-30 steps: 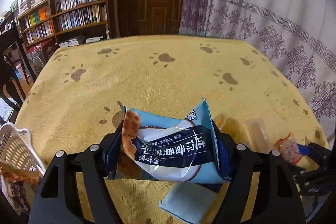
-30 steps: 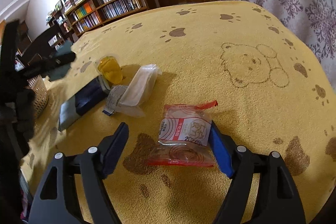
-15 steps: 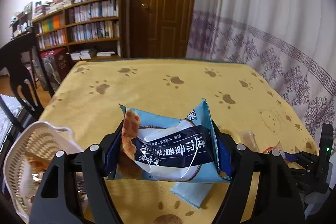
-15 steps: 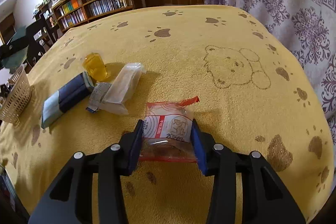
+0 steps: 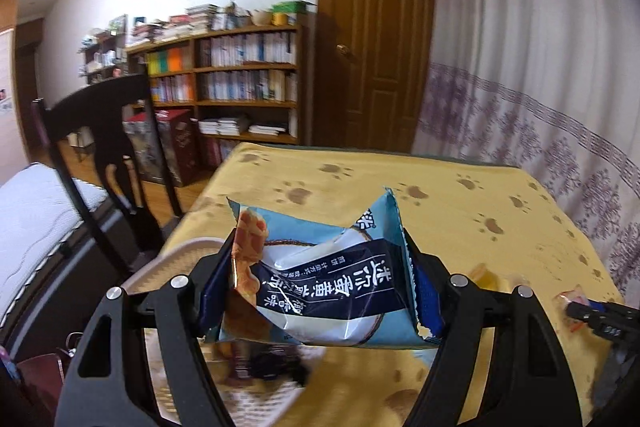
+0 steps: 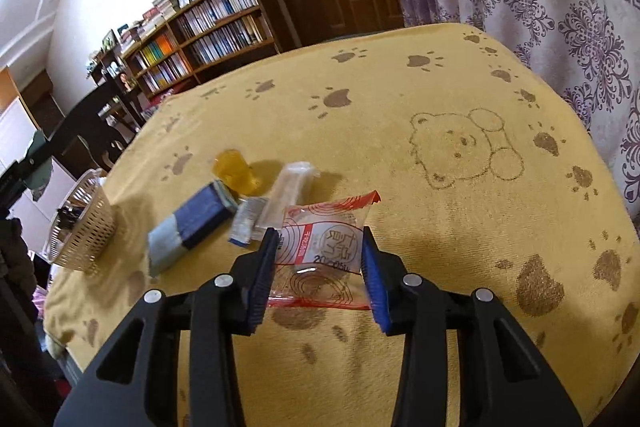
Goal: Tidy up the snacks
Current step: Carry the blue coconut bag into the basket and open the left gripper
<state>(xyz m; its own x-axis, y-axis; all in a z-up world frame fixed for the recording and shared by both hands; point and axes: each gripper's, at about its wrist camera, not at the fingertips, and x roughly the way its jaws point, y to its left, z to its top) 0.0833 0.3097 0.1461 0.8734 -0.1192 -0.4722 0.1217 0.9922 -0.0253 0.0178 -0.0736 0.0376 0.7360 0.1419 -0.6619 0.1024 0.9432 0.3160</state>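
The left gripper pinches a blue snack bag above the basket to drop it in, while the right gripper clamps a red-edged packet on the table

far tablecloth open | jelly cup, blue packet crowd left | basket at edge

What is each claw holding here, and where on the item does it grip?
Left claw: blue snack packet, pinched across its two side edges. Right claw: clear red-printed snack pouch, by its side edges.
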